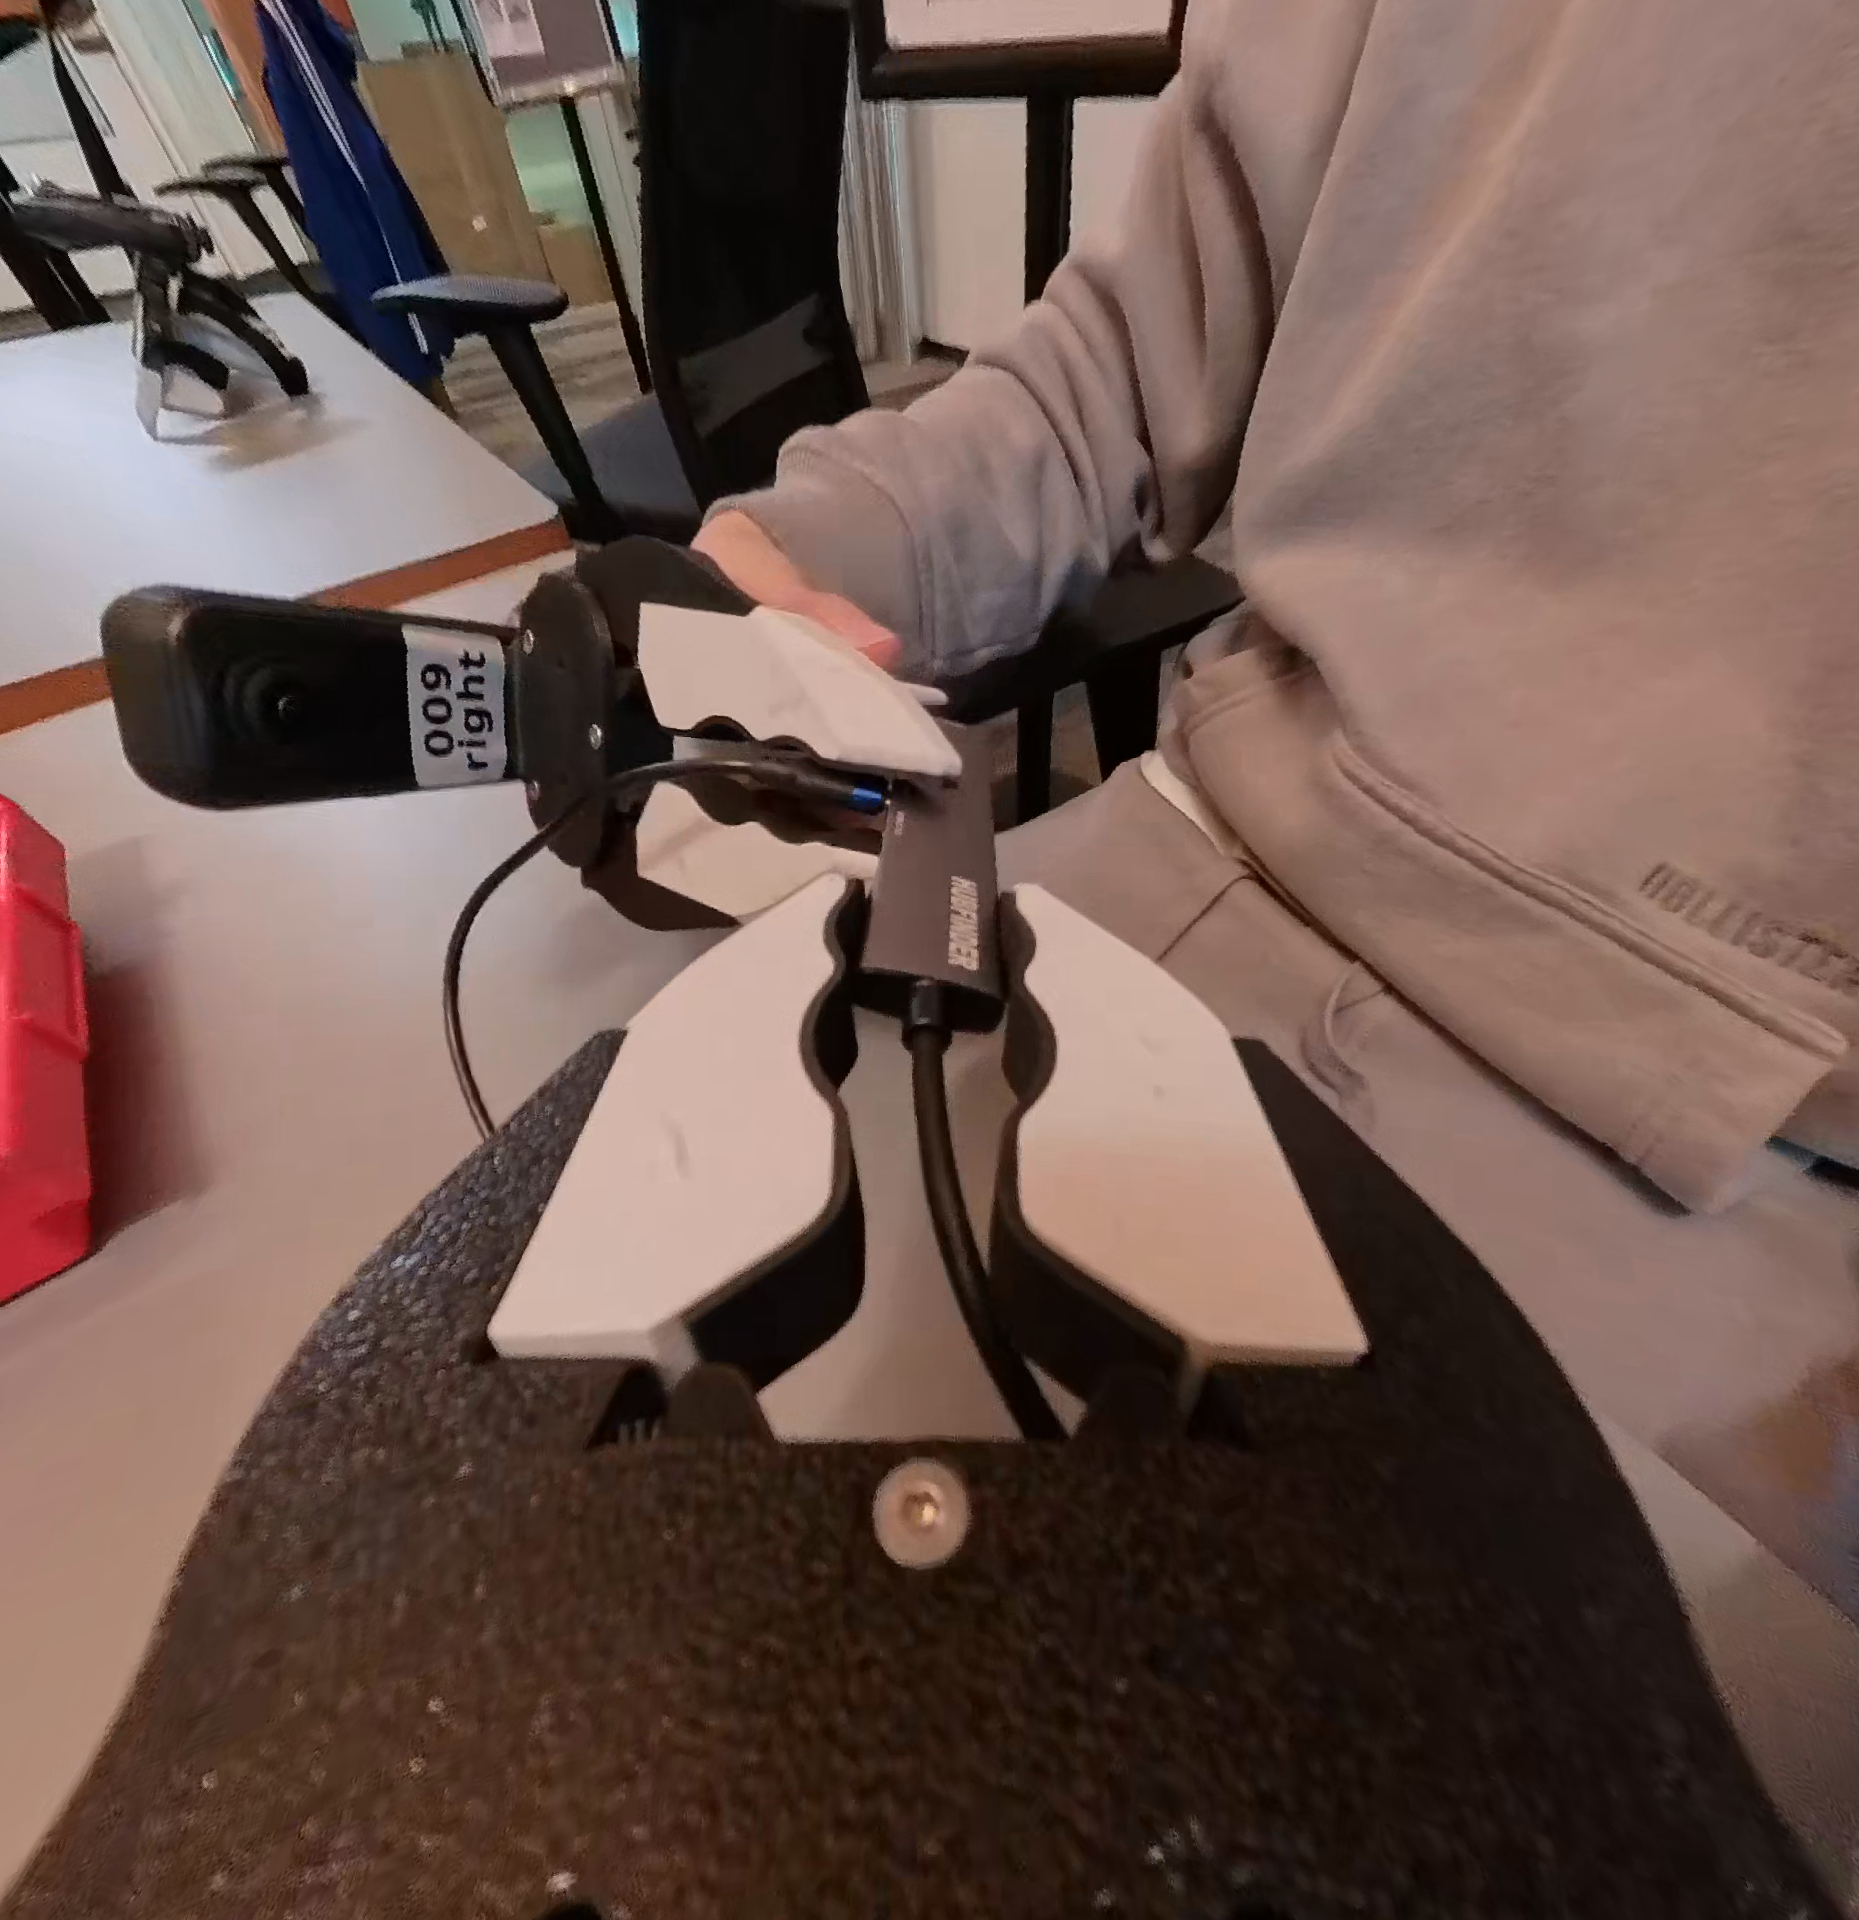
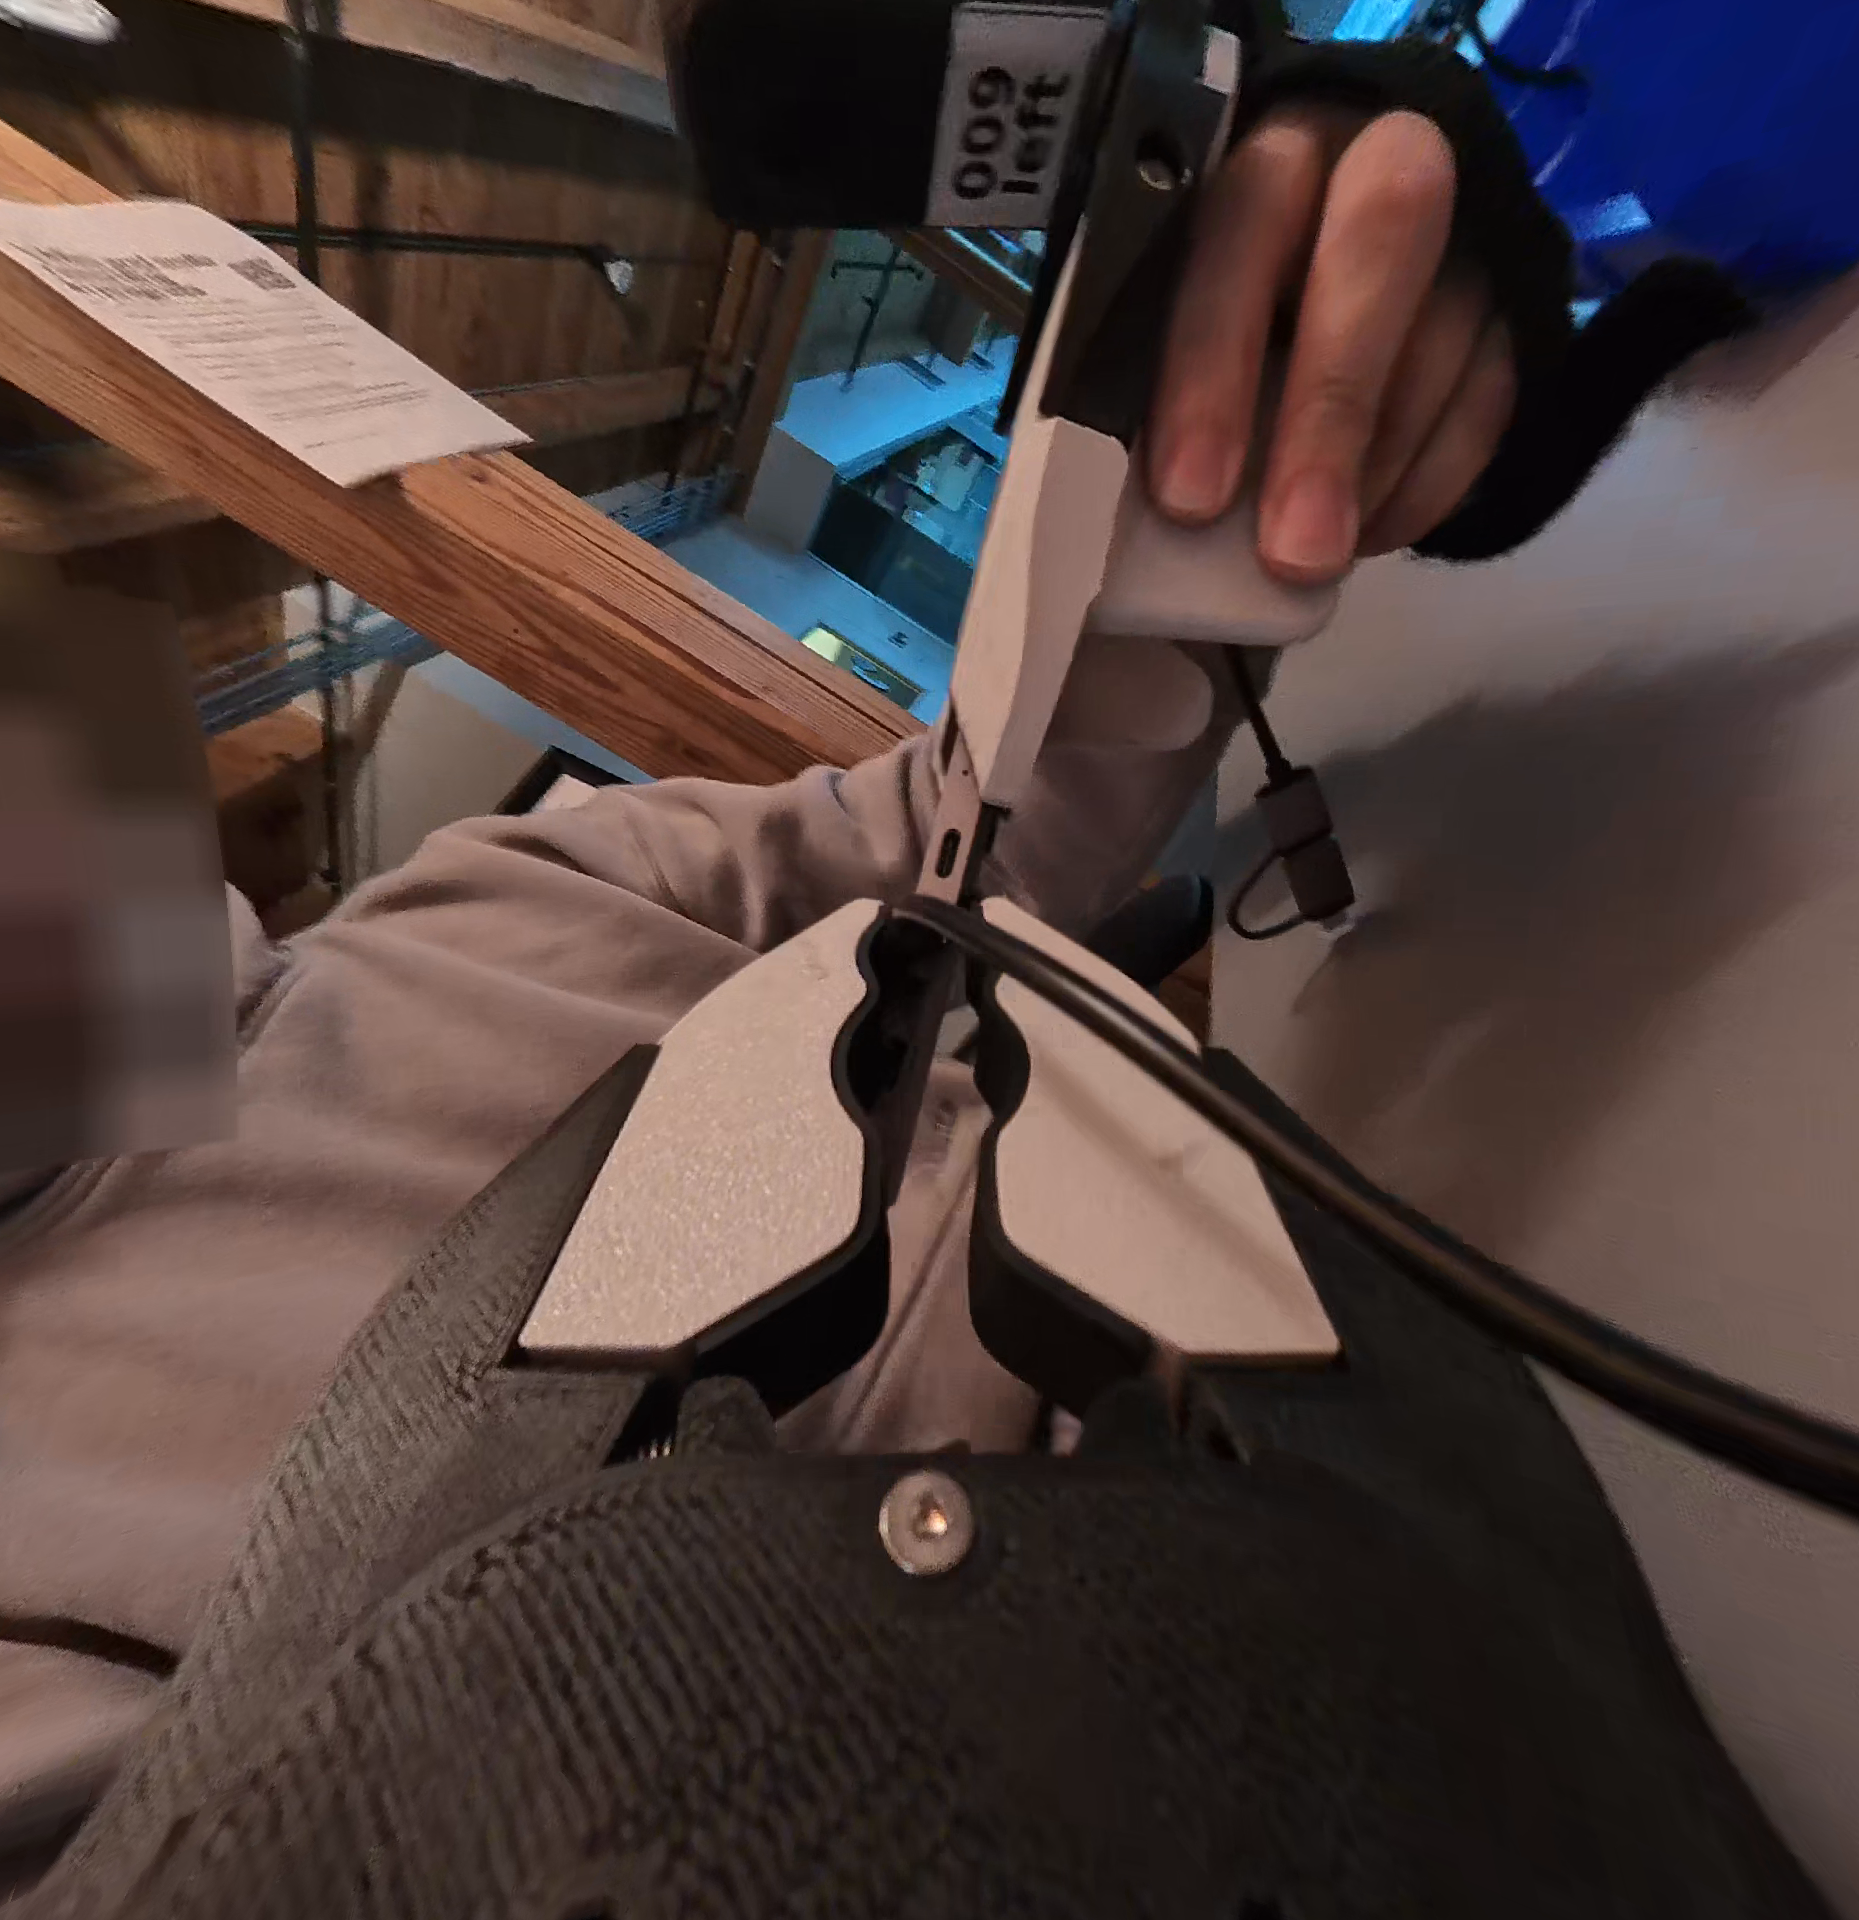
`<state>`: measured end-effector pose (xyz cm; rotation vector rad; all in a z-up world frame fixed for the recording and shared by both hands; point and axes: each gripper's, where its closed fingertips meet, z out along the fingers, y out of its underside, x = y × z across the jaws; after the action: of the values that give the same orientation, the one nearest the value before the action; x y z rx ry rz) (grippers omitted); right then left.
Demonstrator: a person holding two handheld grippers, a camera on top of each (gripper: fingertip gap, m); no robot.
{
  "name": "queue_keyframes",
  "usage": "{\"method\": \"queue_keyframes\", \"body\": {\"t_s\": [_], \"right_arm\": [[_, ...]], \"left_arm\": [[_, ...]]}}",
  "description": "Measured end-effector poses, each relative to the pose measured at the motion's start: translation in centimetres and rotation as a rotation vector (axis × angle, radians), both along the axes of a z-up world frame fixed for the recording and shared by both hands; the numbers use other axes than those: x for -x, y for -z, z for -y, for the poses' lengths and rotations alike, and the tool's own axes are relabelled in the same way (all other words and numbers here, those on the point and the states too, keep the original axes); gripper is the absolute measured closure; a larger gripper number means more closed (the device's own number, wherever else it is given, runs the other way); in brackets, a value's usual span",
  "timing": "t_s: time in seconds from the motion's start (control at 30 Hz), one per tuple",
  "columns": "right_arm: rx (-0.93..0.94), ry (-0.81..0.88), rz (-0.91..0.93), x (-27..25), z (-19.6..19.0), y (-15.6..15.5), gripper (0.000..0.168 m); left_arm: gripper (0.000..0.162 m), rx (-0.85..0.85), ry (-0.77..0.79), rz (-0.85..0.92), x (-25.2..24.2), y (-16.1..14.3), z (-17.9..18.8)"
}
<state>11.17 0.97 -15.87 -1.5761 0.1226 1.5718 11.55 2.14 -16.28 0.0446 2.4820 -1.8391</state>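
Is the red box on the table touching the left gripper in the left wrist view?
No. The red box sits apart at the table's left edge, while the left gripper is clamped on a dark hub.

- Slim dark grey metal USB hub (image 1: 930, 914) sits between the left gripper (image 1: 930, 935) fingertips, its far end inside the right gripper (image 1: 800, 774).
- Thick black cable (image 1: 946, 1174) runs from the hub's near end back between the left fingers.
- Thin black cable (image 1: 489, 914) loops below the right gripper, over the pale grey table (image 1: 281, 987).
- Red plastic box (image 1: 21, 1039) on the table, far left.
- Person's beige sweatshirt (image 1: 1527, 520) to the right, behind the hub.
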Motion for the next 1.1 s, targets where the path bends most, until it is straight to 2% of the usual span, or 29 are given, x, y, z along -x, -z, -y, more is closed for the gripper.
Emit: {"method": "queue_keyframes", "body": {"t_s": [0.07, 0.13, 0.17, 0.2, 0.23, 0.27, 0.37, 0.43, 0.5, 0.57, 0.67, 0.7, 0.77, 0.87, 0.93, 0.97, 1.0, 1.1], "right_arm": [[-0.003, 0.001, 0.086, 0.0, 0.1, 0.8, 0.158], [-0.045, 0.038, 0.088, -0.5, 0.0, 0.5, 0.159], [-0.060, 0.067, 0.068, -1.0, -0.2, 0.3, 0.159], [-0.086, 0.107, 0.054, -1.5, -0.4, -0.1, 0.159], [-0.097, 0.152, 0.042, -2.1, -0.8, -0.3, 0.159], [-0.112, 0.200, 0.041, -2.7, -1.1, -0.5, 0.159], [-0.158, 0.433, -0.059, -6.1, -2.2, -1.6, 0.159], [-0.204, 0.632, -0.199, -9.2, -2.3, -2.5, 0.159], [-0.267, 0.739, -0.298, -11.0, -1.9, -3.2, 0.159], [-0.277, 0.840, -0.307, -11.9, -2.3, -3.1, 0.159], [-0.337, 0.881, -0.319, -11.7, -3.1, -3.8, 0.159], [-0.343, 0.890, -0.291, -11.4, -3.5, -3.8, 0.159], [-0.360, 0.897, -0.240, -10.7, -4.1, -3.9, 0.159], [-0.390, 0.876, -0.216, -9.5, -4.4, -4.2, 0.159], [-0.404, 0.867, -0.130, -8.5, -4.7, -4.0, 0.158], [-0.415, 0.870, -0.104, -8.1, -4.8, -4.0, 0.159], [-0.424, 0.878, -0.098, -7.9, -4.8, -4.1, 0.159], [-0.424, 0.885, -0.064, -7.6, -5.1, -4.0, 0.159]], "left_arm": [[0.138, -0.042, 0.003, -0.015, -0.1, 0.4, 0.2], [0.136, -0.018, -0.034, -0.039, -0.7, -0.2, 0.2], [0.131, -0.005, -0.084, -0.036, -1.3, -0.6, -0.1], [0.119, 0.002, -0.159, -0.020, -2.3, -1.1, -0.5], [0.104, 0.006, -0.249, 0.010, -3.4, -1.7, -1.1], [0.097, 0.011, -0.343, 0.055, -4.4, -2.5, -1.8], [0.089, 0.029, -0.775, 0.257, -7.6, -6.5, -6.0], [0.098, 0.067, -1.128, 0.386, -7.8, -9.5, -9.9], [0.117, 0.156, -1.319, 0.373, -6.2, -10.3, -11.3], [0.120, 0.283, -1.303, 0.179, -5.2, -8.1, -9.1], [0.121, 0.455, -1.150, -0.201, -4.9, -3.1, -4.1], [0.122, 0.527, -1.103, -0.301, -5.0, -2.2, -3.1], [0.134, 0.663, -1.029, -0.449, -5.5, -1.4, -2.1], [0.137, 0.713, -0.935, -0.568, -5.8, -0.7, -1.1], [0.141, 0.806, -0.905, -0.564, -5.8, -1.6, -1.3], [0.151, 0.852, -0.894, -0.572, -5.8, -2.0, -1.4], [0.153, 0.872, -0.885, -0.583, -5.8, -2.0, -1.5], [0.154, 0.871, -0.868, -0.572, -5.7, -1.8, -1.5]]}}
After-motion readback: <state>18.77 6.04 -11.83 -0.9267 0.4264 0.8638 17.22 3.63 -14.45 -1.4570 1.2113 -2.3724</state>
